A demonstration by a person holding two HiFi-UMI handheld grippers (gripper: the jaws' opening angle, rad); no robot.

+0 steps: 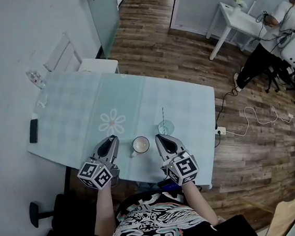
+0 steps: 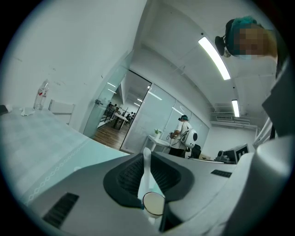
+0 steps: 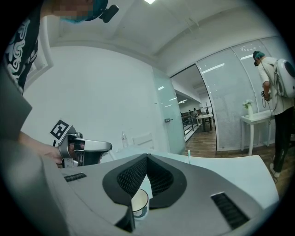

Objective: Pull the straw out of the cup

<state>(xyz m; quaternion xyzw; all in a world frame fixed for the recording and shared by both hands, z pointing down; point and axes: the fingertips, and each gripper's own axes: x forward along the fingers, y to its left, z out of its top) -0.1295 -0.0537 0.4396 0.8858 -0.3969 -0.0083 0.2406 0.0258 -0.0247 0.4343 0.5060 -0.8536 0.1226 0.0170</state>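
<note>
— Head view: where did the table (image 1: 187, 100) leave room?
— Bare cloth lay ahead and leftward, and the near edge sat under both hands.
— And the grippers?
— The left gripper (image 1: 110, 140) stood a slit apart and the right gripper (image 1: 159, 138) was pressed together. Both were empty and nearly level, flanking a mug (image 1: 141, 144). The cup (image 1: 165, 127), its straw (image 1: 163, 113) upright, stood just beyond the right.

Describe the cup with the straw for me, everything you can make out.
The cup is a small clear glass, its round rim seen from above, standing upright on the pale tablecloth near the table's front edge. A thin straw stands in it, rising past the rim. A white mug sits apart on its left. The right gripper has its tips close beside it; whether they touch cannot be told, nor whether it holds liquid.
</note>
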